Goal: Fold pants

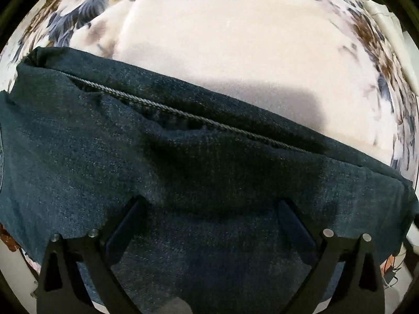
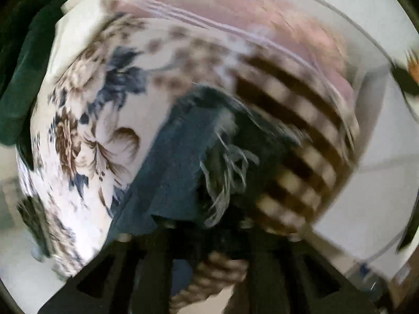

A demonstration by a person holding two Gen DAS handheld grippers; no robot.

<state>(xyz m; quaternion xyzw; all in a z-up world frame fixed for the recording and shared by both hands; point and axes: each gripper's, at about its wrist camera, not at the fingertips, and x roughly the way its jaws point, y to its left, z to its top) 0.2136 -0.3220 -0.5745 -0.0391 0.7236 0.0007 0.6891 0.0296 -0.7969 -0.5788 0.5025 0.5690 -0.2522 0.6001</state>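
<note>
Mid-fold: our left gripper (image 1: pixel 209 209), fingers wide apart, hovers empty over dark blue denim pants (image 1: pixel 183 162). Right gripper (image 2: pixel 207 233) seems clamped on frayed hem (image 2: pixel 225 162); next, carry toward twelve o'clock.

One pair of dark denim pants (image 1: pixel 183 162) is in view, lying on one floral bedspread (image 1: pixel 222 52); the right wrist view shows one frayed hem (image 2: pixel 225 162) of it with loose pale threads. One brown-and-cream checked cloth (image 2: pixel 301 130) and one pink cloth with white stripes (image 2: pixel 262 18) lie toward the bedspread's far edge in that blurred view. Two tools are present: the left tool (image 1: pixel 212 209) with two fingers showing, and the right tool (image 2: pixel 207 233), its two fingers blurred.
</note>
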